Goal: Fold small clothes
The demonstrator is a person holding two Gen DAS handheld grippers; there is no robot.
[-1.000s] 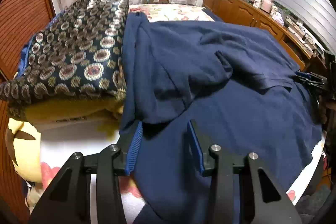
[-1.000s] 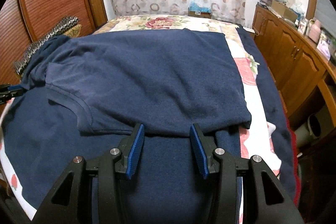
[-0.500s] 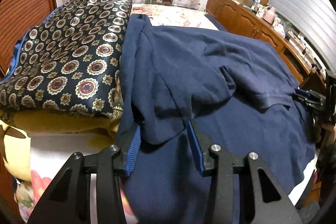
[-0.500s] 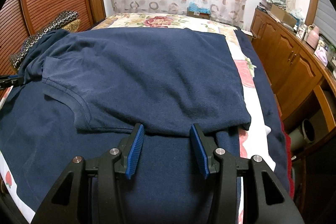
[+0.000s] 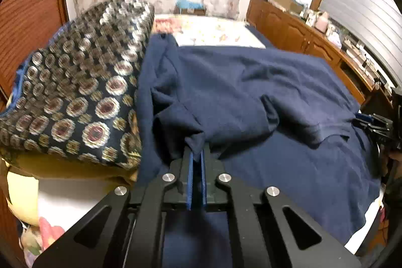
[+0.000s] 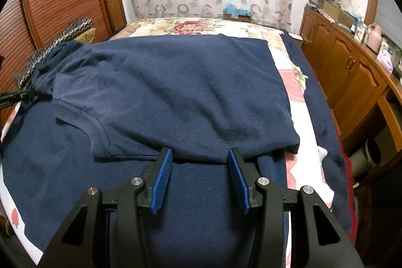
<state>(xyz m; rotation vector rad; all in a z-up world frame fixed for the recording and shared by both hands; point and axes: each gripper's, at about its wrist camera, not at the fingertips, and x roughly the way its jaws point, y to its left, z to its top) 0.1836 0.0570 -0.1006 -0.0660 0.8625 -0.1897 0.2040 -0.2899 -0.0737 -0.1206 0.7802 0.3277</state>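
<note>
A navy blue T-shirt (image 6: 181, 92) lies spread on a navy blanket (image 6: 62, 155) on the bed. In the left wrist view the shirt (image 5: 238, 92) is bunched near its sleeve end. My left gripper (image 5: 196, 150) is shut on a fold of the shirt's edge next to the patterned pillow. My right gripper (image 6: 199, 155) is open, its blue pads at the shirt's near hem, with nothing between them. The left gripper also shows in the right wrist view (image 6: 17, 97) at the far left, and the right gripper in the left wrist view (image 5: 371, 122) at the far right.
A dark pillow with round medallions (image 5: 75, 102) lies against the shirt's left side over a yellow one (image 5: 22, 192). A wooden cabinet (image 6: 351, 72) with clutter runs along the right. A floral sheet (image 6: 191, 27) and a curtain lie beyond.
My left gripper has moved forward onto the shirt's edge and closed on it, pulling the cloth up into a bunch. My right gripper has stayed open at the hem.
</note>
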